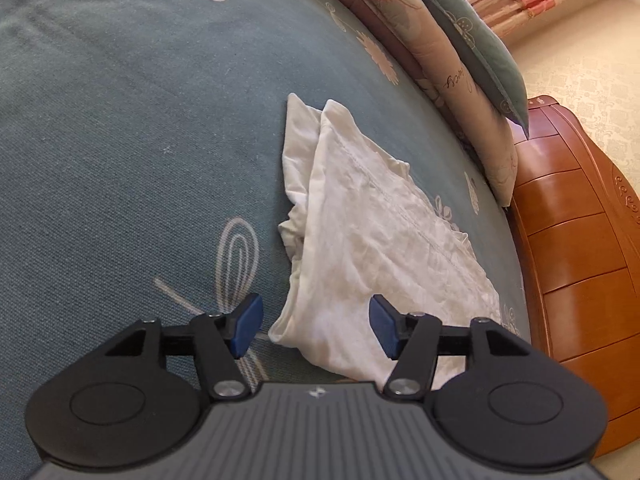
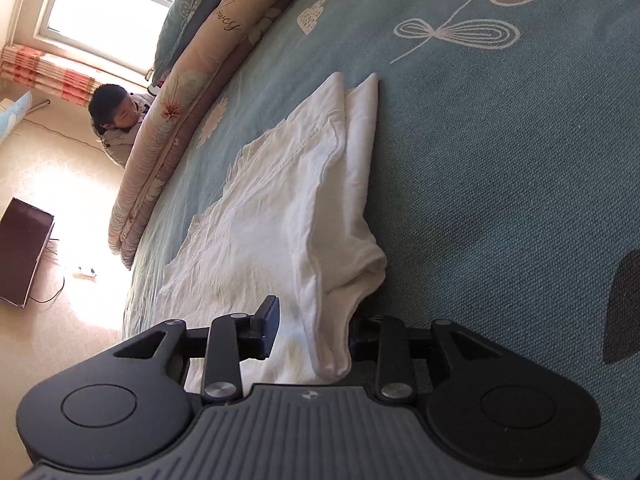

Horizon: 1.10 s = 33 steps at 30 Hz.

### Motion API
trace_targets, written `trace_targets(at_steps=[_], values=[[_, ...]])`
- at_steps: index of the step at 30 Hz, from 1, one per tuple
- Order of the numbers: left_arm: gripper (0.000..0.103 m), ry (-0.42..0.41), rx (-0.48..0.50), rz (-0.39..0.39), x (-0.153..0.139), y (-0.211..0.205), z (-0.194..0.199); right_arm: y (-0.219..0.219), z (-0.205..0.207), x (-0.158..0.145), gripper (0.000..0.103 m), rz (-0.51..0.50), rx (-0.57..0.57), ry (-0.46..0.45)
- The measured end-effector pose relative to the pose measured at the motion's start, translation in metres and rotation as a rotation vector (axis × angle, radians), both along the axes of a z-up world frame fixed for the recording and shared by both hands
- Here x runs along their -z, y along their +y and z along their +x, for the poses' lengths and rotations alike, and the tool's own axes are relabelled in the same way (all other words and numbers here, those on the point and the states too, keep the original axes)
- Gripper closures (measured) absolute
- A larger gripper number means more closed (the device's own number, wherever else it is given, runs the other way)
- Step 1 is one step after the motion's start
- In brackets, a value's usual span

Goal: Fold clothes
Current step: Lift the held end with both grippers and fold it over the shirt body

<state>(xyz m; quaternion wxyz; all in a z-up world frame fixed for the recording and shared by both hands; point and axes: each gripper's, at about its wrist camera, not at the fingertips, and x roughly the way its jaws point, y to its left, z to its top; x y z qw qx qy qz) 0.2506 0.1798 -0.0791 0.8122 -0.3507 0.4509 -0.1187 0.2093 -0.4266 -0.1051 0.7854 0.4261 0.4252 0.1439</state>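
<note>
A white garment lies folded into a long, creased strip on the blue-green flowered bedsheet. My left gripper hangs just above the strip's near end. It is open: both blue pads stand well apart and clear of the cloth. In the right wrist view the same garment runs away from me. My right gripper straddles its near folded edge, and the jaws are open with cloth lying loose between them. The cloth partly hides the right pad.
A rolled floral quilt and a green pillow line the bed's far side. A wooden bed end borders the sheet. A person crouches behind the quilt. A dark screen stands on the floor.
</note>
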Motion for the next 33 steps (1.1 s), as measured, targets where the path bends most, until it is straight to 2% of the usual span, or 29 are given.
trace_targets(at_steps=[5, 11, 13, 16, 21, 24, 25, 26, 27, 29, 33], values=[[0.044, -0.027, 0.030, -0.035, 0.009, -0.010, 0.017, -0.002, -0.002, 0.011, 0.055, 0.080, 0.023, -0.042], [0.045, -0.025, 0.035, -0.138, 0.019, -0.010, 0.029, 0.005, 0.007, 0.014, 0.052, 0.095, 0.001, -0.072], [0.046, -0.022, 0.030, -0.134, 0.020, -0.014, 0.033, 0.009, 0.013, 0.014, 0.052, 0.095, 0.001, -0.074], [0.058, -0.032, 0.051, -0.111, 0.018, -0.016, 0.029, 0.013, 0.016, 0.012, 0.051, 0.076, -0.003, -0.077], [0.062, -0.022, 0.043, -0.184, 0.033, 0.000, 0.025, 0.014, 0.008, 0.012, 0.051, 0.070, -0.033, -0.081], [0.078, -0.009, 0.025, -0.143, 0.033, -0.004, 0.043, 0.016, 0.011, 0.012, 0.052, 0.066, -0.033, -0.083], [0.095, -0.010, 0.024, -0.105, 0.031, -0.009, 0.045, 0.018, 0.013, 0.011, 0.052, 0.052, -0.031, -0.076], [0.097, -0.010, 0.022, -0.066, 0.029, -0.014, 0.047, 0.020, 0.015, 0.010, 0.057, 0.030, -0.027, -0.065], [0.097, -0.013, 0.021, -0.030, 0.026, -0.018, 0.049, 0.023, 0.017, 0.009, 0.072, 0.009, -0.024, -0.054], [0.098, -0.029, 0.022, 0.003, 0.019, -0.022, 0.047, 0.025, 0.018, 0.007, 0.095, -0.040, -0.021, -0.031], [0.098, -0.051, 0.032, 0.029, 0.000, -0.022, 0.040, 0.027, 0.021, -0.001, 0.096, -0.065, -0.026, -0.030]])
